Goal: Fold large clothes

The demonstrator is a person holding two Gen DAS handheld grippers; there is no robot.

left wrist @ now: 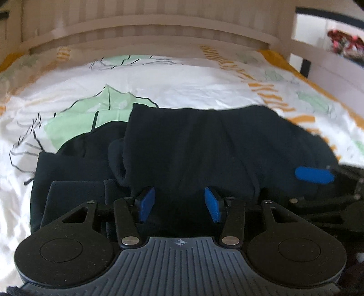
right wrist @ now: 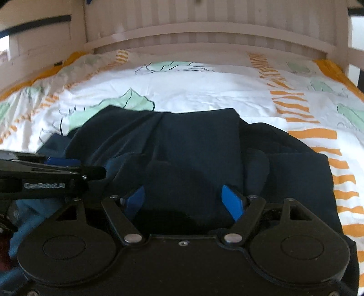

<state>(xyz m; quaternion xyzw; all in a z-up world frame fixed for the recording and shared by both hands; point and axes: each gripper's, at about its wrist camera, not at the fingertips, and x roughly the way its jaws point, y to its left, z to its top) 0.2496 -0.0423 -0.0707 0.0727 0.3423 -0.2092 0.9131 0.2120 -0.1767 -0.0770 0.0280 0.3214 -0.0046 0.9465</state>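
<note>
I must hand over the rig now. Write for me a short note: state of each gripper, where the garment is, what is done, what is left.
Left gripper: open, nothing held, just above the near edge of the dark garment.
Right gripper: open, nothing held, beside it over the same garment.
Garment: lies bunched on the printed bed cover, in front of the white headboard.
Done: one layer appears folded over the rest, though wrinkled.
Left: smooth it, then probably make the remaining folds.

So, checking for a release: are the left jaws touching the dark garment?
Cannot tell: in the left wrist view the left gripper stands open over the dark garment.
</note>
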